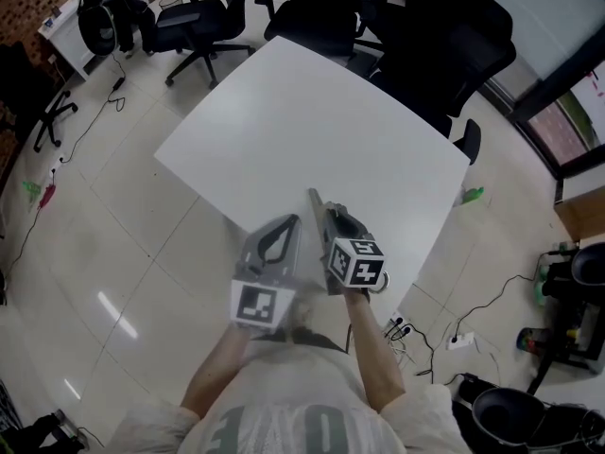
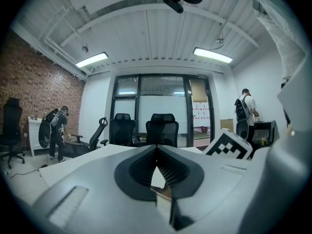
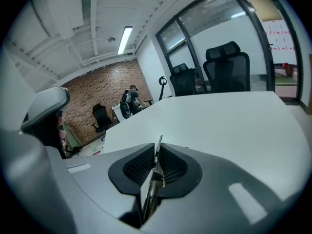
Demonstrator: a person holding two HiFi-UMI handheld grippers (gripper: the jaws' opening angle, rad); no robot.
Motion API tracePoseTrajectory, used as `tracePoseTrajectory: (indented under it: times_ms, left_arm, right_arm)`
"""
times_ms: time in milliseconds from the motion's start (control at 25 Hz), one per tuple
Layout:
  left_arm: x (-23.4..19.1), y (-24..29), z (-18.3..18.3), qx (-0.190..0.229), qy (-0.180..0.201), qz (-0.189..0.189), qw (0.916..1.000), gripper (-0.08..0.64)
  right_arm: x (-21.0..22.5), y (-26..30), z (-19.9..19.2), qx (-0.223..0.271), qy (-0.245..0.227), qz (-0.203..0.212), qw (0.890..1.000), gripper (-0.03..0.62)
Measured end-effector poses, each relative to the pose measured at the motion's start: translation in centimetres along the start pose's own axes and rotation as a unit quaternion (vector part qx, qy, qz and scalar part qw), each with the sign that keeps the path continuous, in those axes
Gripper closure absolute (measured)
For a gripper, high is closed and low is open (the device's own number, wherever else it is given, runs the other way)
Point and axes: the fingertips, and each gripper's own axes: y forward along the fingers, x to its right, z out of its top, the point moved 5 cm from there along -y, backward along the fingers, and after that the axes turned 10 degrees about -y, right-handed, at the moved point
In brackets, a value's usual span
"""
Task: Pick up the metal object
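Note:
A thin, flat metal object (image 1: pixel 314 200) pokes forward from between the jaws of my right gripper (image 1: pixel 326 215), just over the near edge of the white table (image 1: pixel 312 121). In the right gripper view the metal object (image 3: pixel 155 172) stands on edge as a narrow strip, and the right gripper (image 3: pixel 158 148) is shut on it. Beside it on the left, my left gripper (image 1: pixel 291 221) is held over the table's near edge. Seen in its own view, the left gripper (image 2: pixel 156 149) has its tips meeting, shut on nothing.
Black office chairs (image 1: pixel 321 8) ring the table's far side. Cables and a power strip (image 1: pixel 458 340) lie on the tiled floor at right, near black bins (image 1: pixel 510 414). One person (image 2: pixel 56 126) stands far left by a desk, another (image 2: pixel 242 112) at right.

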Motion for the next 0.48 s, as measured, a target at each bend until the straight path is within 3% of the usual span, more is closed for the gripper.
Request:
tracePoseTrajectory:
  times_ms: [480]
  left_arm:
    - [-0.7,-0.3,1.6,0.026,-0.003,0.010,0.9996,0.561]
  right_arm:
    - [-1.6,-6.5,4.5,0.089,-0.040,-0.015,0.995,0.548]
